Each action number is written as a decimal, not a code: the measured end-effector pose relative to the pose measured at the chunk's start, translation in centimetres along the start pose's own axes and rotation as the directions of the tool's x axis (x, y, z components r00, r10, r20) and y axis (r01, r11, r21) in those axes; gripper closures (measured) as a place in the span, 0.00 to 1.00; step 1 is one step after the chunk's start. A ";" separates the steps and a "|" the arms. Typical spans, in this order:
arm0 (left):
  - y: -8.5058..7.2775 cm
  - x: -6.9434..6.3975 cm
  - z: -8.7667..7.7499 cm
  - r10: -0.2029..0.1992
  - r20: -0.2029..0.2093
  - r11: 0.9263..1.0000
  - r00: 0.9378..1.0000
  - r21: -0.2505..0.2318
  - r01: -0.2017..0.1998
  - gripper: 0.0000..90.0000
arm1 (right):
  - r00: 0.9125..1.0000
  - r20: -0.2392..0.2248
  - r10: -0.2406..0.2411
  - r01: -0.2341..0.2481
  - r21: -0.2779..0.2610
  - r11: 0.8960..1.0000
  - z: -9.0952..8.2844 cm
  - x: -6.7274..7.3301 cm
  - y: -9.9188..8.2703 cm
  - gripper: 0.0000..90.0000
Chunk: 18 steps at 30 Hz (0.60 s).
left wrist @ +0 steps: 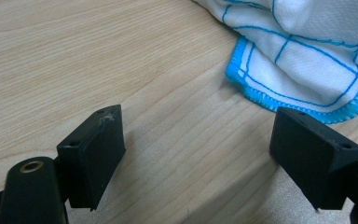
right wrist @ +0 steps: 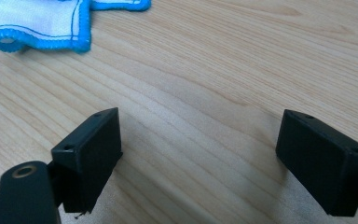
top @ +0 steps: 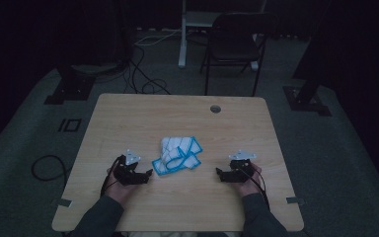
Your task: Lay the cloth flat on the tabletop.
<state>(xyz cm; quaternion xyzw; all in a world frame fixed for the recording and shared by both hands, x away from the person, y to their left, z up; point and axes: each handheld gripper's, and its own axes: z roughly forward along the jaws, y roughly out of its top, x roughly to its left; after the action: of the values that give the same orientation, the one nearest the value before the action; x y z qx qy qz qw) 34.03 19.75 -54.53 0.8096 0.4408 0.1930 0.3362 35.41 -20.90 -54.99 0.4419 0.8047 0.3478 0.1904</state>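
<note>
A crumpled white cloth with blue edging and blue grid lines (top: 177, 155) lies in the middle of the wooden table (top: 128, 118). My left gripper (top: 148, 174) rests on the table just left of the cloth, jaws open and empty. In the left gripper view the cloth (left wrist: 303, 51) lies ahead and to the right of the left gripper (left wrist: 200, 149), not touching it. My right gripper (top: 219, 174) sits on the table right of the cloth, a short gap away, jaws open and empty. The right gripper view has the cloth's blue hem (right wrist: 42, 28) at the top left, well beyond the right gripper (right wrist: 200, 158).
A round cable hole (top: 215, 108) is set near the table's far edge. Beyond the table stand a dark folding chair (top: 234, 47) and a white post (top: 182, 34). Cables (top: 143, 74) lie on the dark floor. The room is dim.
</note>
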 end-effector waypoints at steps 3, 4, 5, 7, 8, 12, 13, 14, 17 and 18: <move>0.0 0.0 0.0 -0.001 0.000 1.000 1.000 0.000 0.001 0.20 | 1.000 0.001 0.001 -0.001 -0.001 1.000 0.0 0.0 0.0 0.16; 0.0 0.0 0.0 -0.001 0.000 1.000 1.000 0.000 0.001 0.20 | 1.000 0.001 0.001 -0.001 -0.001 1.000 0.0 0.0 0.0 0.16; 0.0 0.0 0.0 -0.001 0.000 1.000 1.000 -0.001 0.001 0.20 | 1.000 0.000 0.000 0.000 -0.001 1.000 0.0 0.0 0.0 0.17; 0.0 0.0 0.0 -0.001 0.000 1.000 1.000 0.000 0.001 0.20 | 1.000 0.000 -0.001 0.001 -0.003 1.000 0.0 0.0 0.0 0.18; 0.0 0.0 0.0 -0.001 0.000 1.000 1.000 0.002 0.001 0.21 | 1.000 0.001 0.002 -0.002 -0.007 1.000 -0.1 0.1 0.0 0.22; 0.2 -0.2 -0.2 0.008 0.009 1.000 1.000 0.009 -0.008 0.28 | 1.000 0.009 0.014 -0.014 -0.021 1.000 -0.1 0.3 0.0 0.28; 0.2 -0.2 -0.2 0.007 0.010 1.000 1.000 0.010 -0.007 0.28 | 1.000 0.012 0.016 -0.016 -0.021 1.000 -0.1 0.3 0.0 0.28; 0.2 -0.2 -0.2 0.009 0.010 1.000 1.000 0.011 -0.009 0.28 | 1.000 0.015 0.020 -0.020 -0.019 1.000 -0.1 0.3 0.0 0.28; 0.1 -0.2 -0.2 0.009 0.010 1.000 1.000 0.008 -0.009 0.28 | 1.000 0.019 0.022 -0.022 -0.017 1.000 -0.1 0.4 0.1 0.28; 0.1 -0.2 -0.2 0.008 0.010 1.000 1.000 0.009 -0.008 0.28 | 0.999 0.022 0.024 -0.023 -0.016 1.000 -0.1 0.4 0.1 0.28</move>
<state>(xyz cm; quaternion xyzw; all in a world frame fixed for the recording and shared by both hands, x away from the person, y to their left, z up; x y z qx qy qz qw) 33.89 19.59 -54.31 0.8137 0.4367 0.1886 0.3341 35.17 -20.54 -54.89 0.4537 0.7945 0.3514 0.1986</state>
